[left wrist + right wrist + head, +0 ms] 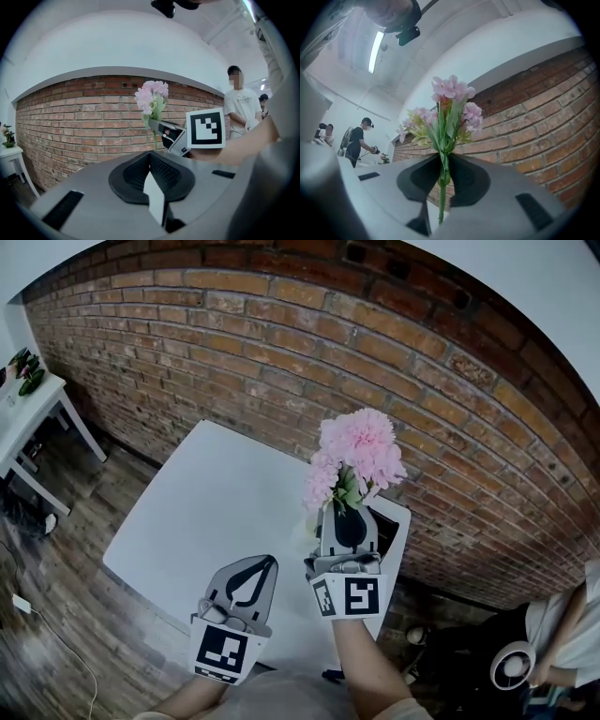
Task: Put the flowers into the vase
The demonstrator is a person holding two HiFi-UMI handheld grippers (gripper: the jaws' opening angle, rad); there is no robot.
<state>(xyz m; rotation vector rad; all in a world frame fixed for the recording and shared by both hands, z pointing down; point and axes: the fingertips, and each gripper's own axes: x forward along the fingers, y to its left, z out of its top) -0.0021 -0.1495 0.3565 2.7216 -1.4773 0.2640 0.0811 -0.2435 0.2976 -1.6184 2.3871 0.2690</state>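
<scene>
i'm in an indoor studio or lab-like workroom: a red brick wall (281, 343), wood plank floor (84, 596), a plain white table (206, 512), a ceiling strip light (375, 51), and another person (358, 140) working with handheld gear.

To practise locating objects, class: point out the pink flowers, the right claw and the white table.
pink flowers (361, 451), head view, on the blooms.
right claw (347, 509), head view, between its fingertips.
white table (216, 493), head view, bare top.

Two hand-held grippers (270, 563) (349, 510), one flower bunch (361, 451), two tables (216, 493) (42, 397)
</scene>
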